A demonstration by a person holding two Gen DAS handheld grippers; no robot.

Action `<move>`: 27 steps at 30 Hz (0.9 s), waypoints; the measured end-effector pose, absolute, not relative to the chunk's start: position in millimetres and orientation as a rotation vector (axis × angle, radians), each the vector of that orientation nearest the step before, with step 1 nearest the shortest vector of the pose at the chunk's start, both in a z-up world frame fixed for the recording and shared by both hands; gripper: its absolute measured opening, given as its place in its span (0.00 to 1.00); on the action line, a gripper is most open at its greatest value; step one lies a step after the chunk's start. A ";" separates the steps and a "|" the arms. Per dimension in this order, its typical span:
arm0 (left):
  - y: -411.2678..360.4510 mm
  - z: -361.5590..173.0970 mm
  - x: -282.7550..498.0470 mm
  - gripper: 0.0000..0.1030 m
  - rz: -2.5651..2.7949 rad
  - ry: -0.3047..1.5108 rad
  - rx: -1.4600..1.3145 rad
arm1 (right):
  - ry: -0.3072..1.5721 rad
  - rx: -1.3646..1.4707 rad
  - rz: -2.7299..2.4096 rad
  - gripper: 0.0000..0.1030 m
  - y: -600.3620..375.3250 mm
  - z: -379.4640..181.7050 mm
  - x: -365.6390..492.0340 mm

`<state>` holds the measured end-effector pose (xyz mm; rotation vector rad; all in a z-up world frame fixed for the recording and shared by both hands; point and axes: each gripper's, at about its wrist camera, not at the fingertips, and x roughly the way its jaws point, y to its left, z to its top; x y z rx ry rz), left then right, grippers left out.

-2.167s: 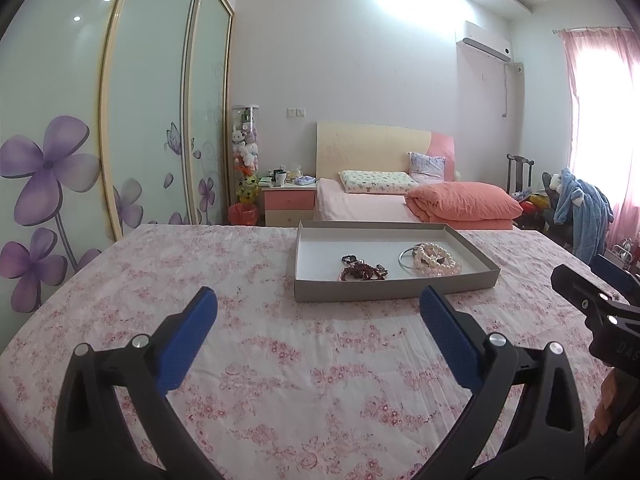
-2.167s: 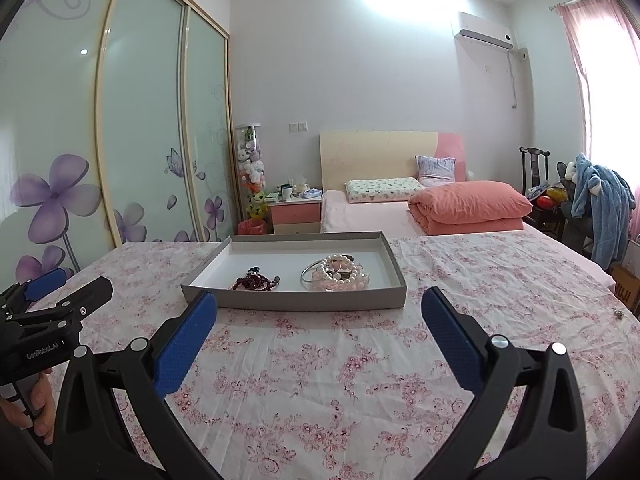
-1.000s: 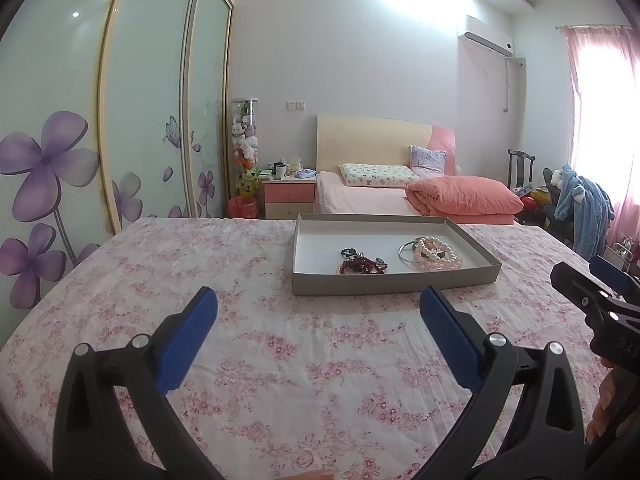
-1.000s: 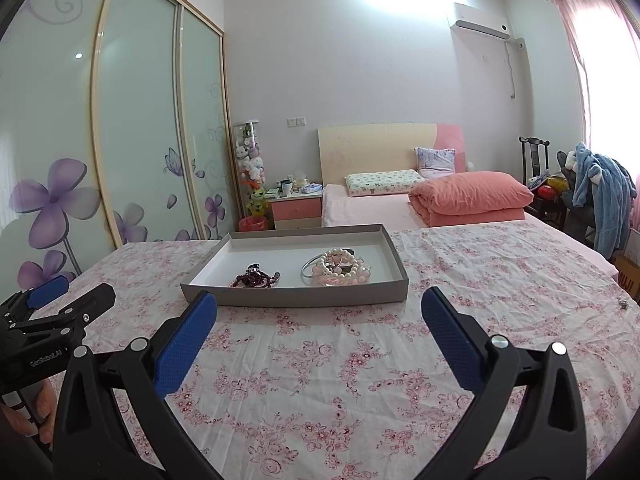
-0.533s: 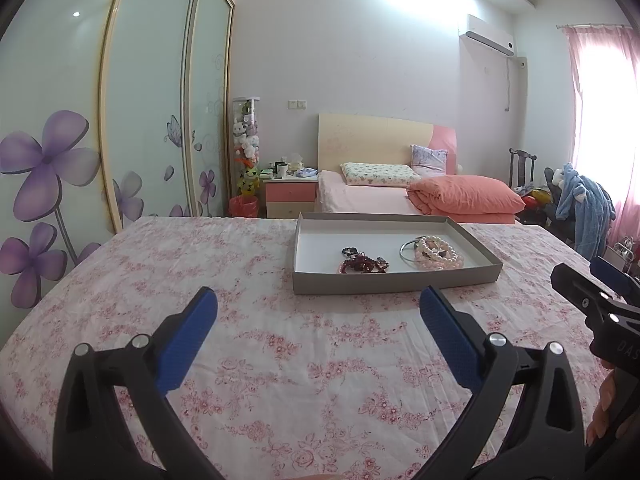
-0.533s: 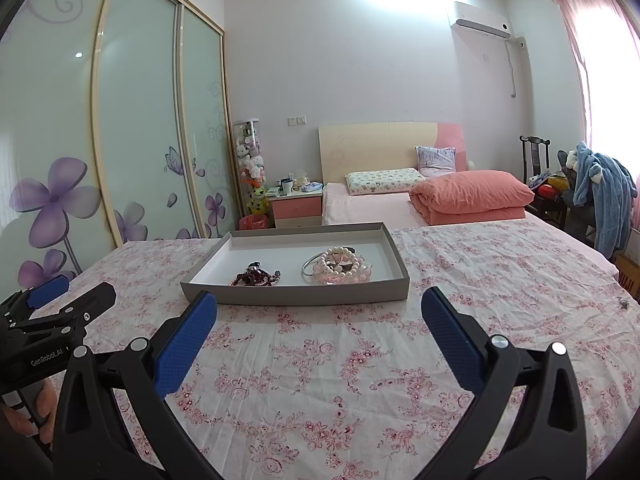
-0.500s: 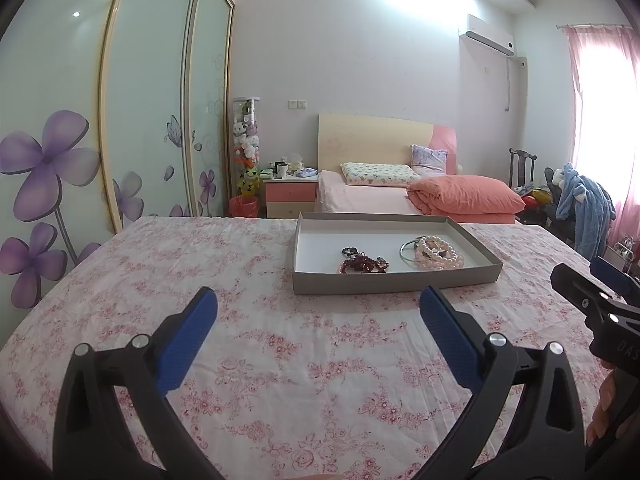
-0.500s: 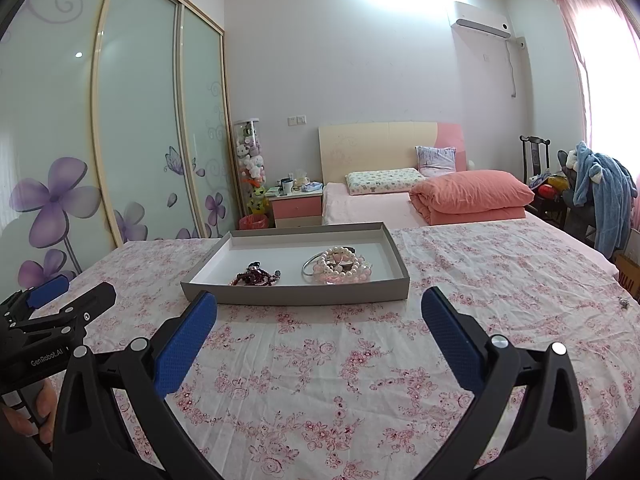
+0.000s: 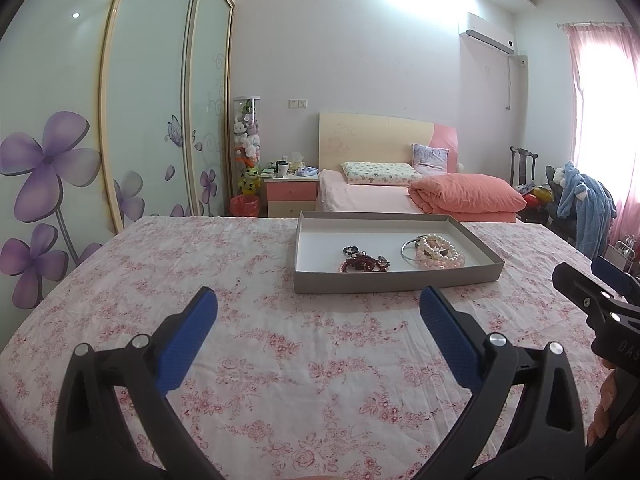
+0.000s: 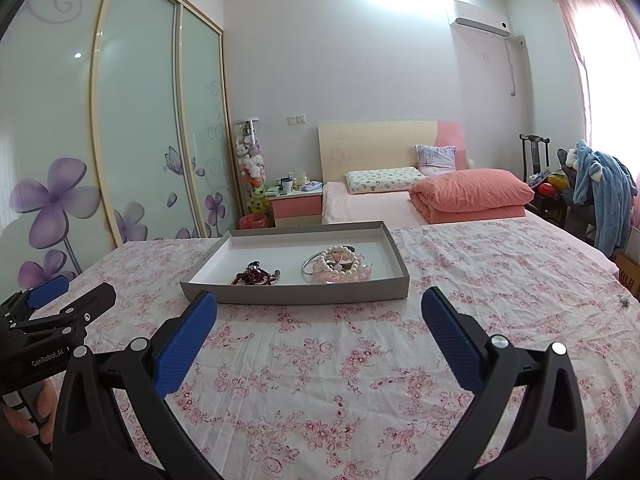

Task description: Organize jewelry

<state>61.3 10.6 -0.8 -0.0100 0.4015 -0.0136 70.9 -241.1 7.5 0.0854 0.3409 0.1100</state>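
Observation:
A shallow grey tray [image 9: 400, 280] [image 10: 296, 298] stands on a table with a pink floral cloth [image 9: 280, 360] [image 10: 360, 360]. In it lie a dark red bead string [image 9: 362, 264] [image 10: 254, 276], a pile of pearl and pink bead bracelets [image 9: 438, 254] [image 10: 340, 266] and a silver bangle [image 9: 406, 250] [image 10: 307, 266]. My left gripper [image 9: 318, 316] is open and empty, short of the tray. My right gripper [image 10: 320, 316] is open and empty, just before the tray's near wall. Each gripper shows at the other view's edge.
A small dark object [image 10: 624, 301] lies on the cloth at the far right. Behind the table stand a bed with an orange quilt [image 9: 466, 198], a pink nightstand [image 9: 290, 196], sliding wardrobe doors [image 9: 120, 120] at left and a chair with blue clothing [image 9: 584, 208] at right.
Both views have shifted a little: the tray sits slightly lower and nearer in the frames than 2.2 s ago. Both grippers stay open and empty. The jewelry has not moved.

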 end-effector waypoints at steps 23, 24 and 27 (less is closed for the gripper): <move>9.9 1.1 60.8 0.96 -0.013 0.401 -0.007 | 0.345 0.087 0.112 0.98 -241.3 4.4 70.7; 10.2 1.2 60.0 0.96 -0.013 0.401 -0.007 | 0.345 0.087 0.112 0.98 -241.2 4.2 70.5; 9.9 1.3 60.7 0.96 -0.013 0.402 -0.007 | 0.345 0.087 0.112 0.98 -241.2 4.4 70.7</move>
